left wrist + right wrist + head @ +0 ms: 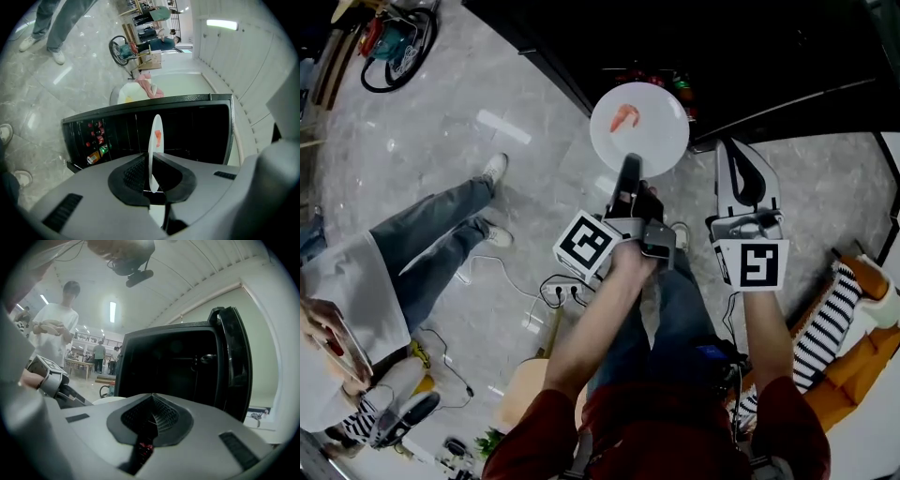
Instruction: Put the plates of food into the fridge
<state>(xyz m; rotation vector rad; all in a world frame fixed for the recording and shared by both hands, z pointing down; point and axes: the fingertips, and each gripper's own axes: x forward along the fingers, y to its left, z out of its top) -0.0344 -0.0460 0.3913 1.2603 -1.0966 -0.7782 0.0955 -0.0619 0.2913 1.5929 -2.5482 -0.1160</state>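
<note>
The person's left forearm reaches straight forward toward 12 o'clock in the head view, hand wrapped round the left gripper [628,176], whose jaws are clamped on the near rim of the white plate [639,128]. The plate is held level out at 12 o'clock of that gripper, in front of the dark fridge [750,56], with a small orange piece of food [623,117] lying left of its middle. In the left gripper view the plate shows edge-on, pinched between the two dark pads, and the fridge's black interior fills the background behind it. Bottled drinks [96,140] stand in a rack at the fridge's 9 o'clock side. The right forearm runs alongside, at 3 o'clock of the left, also pointing forward; the right gripper [745,183] has its jaws closed together with nothing between them, its tips short of the fridge. A bystander [412,253] in jeans and a white top stands on the marble floor [487,112] at 9 o'clock, well apart from both grippers
</note>
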